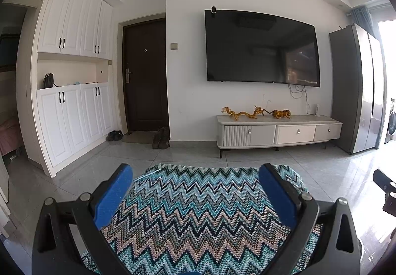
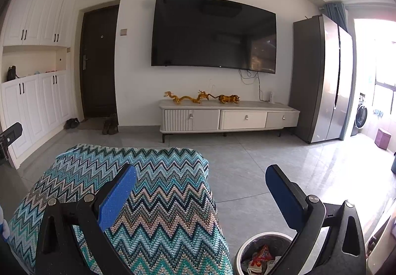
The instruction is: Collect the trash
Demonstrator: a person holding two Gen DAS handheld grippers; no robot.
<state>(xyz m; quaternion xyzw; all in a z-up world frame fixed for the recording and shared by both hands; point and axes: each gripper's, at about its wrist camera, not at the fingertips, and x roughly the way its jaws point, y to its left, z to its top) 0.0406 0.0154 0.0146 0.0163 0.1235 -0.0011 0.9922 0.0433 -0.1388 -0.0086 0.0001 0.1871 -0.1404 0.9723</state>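
**Both grippers empty above the zigzag cover; the bin sits low to the right**

The left gripper (image 1: 195, 173) hangs with its blue-padded fingers (image 1: 112, 194) spread wide over the teal, black and beige zigzag-knit cover (image 1: 198, 213), nothing between them. The right gripper (image 2: 201, 176) is likewise spread and empty, its left pad over the cover's right edge and its right pad over the grey tiled floor (image 2: 259, 163).

No loose rubbish shows on the cover or on the floor ahead in either view, so the step in hand is, by my judgement, either a search for more or the close of the job. To do it well, tilt both cameras down and sweep slowly along the cover's edges and the floor beside it, jaws left wide so a pinch can follow at once.

The round steel waste bin with a dark liner (image 2: 250, 247) stands on the floor just right of the cover, below and slightly behind the right gripper's right finger, which hides part of its rim. Crumpled wrappers, one red and orange (image 2: 262, 254), lie inside it. Any further find should go there by the right gripper, which is nearer
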